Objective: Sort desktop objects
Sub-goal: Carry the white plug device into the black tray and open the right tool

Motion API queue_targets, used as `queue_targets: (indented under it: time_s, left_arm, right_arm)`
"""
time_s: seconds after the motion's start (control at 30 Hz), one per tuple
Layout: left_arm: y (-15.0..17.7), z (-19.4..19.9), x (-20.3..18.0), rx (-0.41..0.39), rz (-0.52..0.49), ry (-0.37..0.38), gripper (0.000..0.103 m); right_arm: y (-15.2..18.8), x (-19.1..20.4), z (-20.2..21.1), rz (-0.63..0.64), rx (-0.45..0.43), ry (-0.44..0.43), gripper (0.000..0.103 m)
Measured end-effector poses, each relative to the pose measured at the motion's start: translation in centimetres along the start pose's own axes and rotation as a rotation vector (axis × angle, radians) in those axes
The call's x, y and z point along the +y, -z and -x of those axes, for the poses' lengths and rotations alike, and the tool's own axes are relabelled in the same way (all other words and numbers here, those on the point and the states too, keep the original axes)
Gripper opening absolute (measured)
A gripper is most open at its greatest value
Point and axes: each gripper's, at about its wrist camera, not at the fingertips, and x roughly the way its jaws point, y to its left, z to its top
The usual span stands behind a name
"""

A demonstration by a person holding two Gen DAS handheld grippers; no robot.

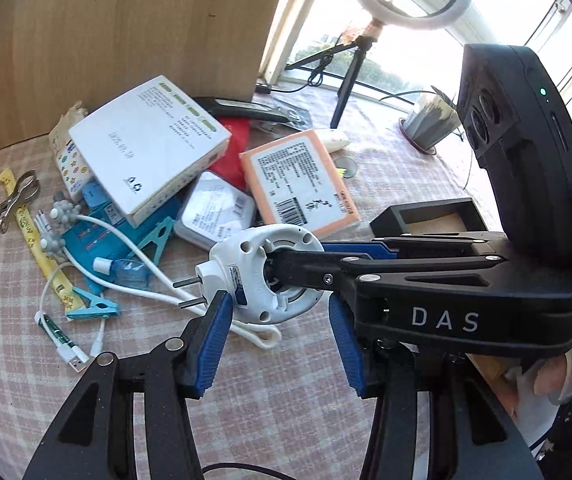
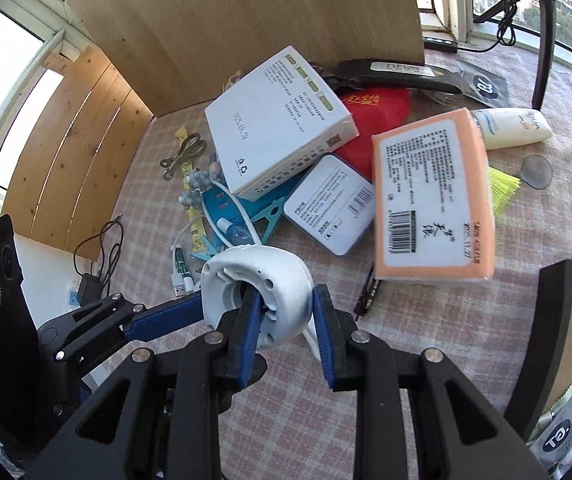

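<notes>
1. White plug adapter (image 1: 264,276), ring-shaped body with two metal prongs pointing left in the left wrist view; it sits at the near edge of the clutter pile on the checked tablecloth (image 1: 14,280). In the right wrist view the same adapter (image 2: 258,284) shows as a pale, hollow housing.
2. Right gripper (image 2: 284,324): blue pads pinch the adapter's wall, one finger inside the central opening, the other on the outer face. In the left wrist view it enters from the right, its black finger reaching into the ring.
3. Left gripper (image 1: 276,328): fingers spread apart, holding nothing. The left pad stands just beside the prongs; the adapter lies between and slightly beyond the two pads.
4. White cable (image 1: 126,264) runs under and beside the adapter, looping out toward the left.
5. Just behind the adapter: grey tin (image 2: 330,208) with a label, and an orange box (image 2: 430,196) with a barcode, tilted.
6. Further back: white box (image 2: 278,120) lying tilted atop the pile, over a red pouch (image 2: 378,112).
7. Left of the pile: metal clip (image 1: 16,200) on a yellow wrapper strip, blue clothespin (image 1: 94,306) near the cable.
8. Black tray (image 2: 554,340) at the right edge, well apart from the pile.
9. Wooden board (image 2: 246,20) stands upright behind everything.
</notes>
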Motion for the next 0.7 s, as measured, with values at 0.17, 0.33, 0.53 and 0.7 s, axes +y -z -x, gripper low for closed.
queue_targets:
  time_s: [0.17,0.33,0.53,0.7]
  left_arm:
    - [-1.1,-2.6,-5.8,0.034,-0.088,0.053,0.047]
    - [-1.6,-5.5,-11.7,0.091,-0.184,0.124,0.047]
    - [-1.7,-8.4,-18.5,0.143,-0.304,0.150,0.047]
    - [-1.2,-9.7,-22.2,0.183,-0.367,0.178,0.047]
  right_arm:
    - [1.9,-5.2,3.7,-0.083,-0.051,0.041,0.026]
    - [4.7,-11.1,7.3,-0.190,-0.098,0.084,0.026]
    - [7.8,-16.9,10.9,-0.307,-0.140,0.132,0.026]
    - [9.7,-20.3,13.1,-0.398,-0.175,0.154,0.026]
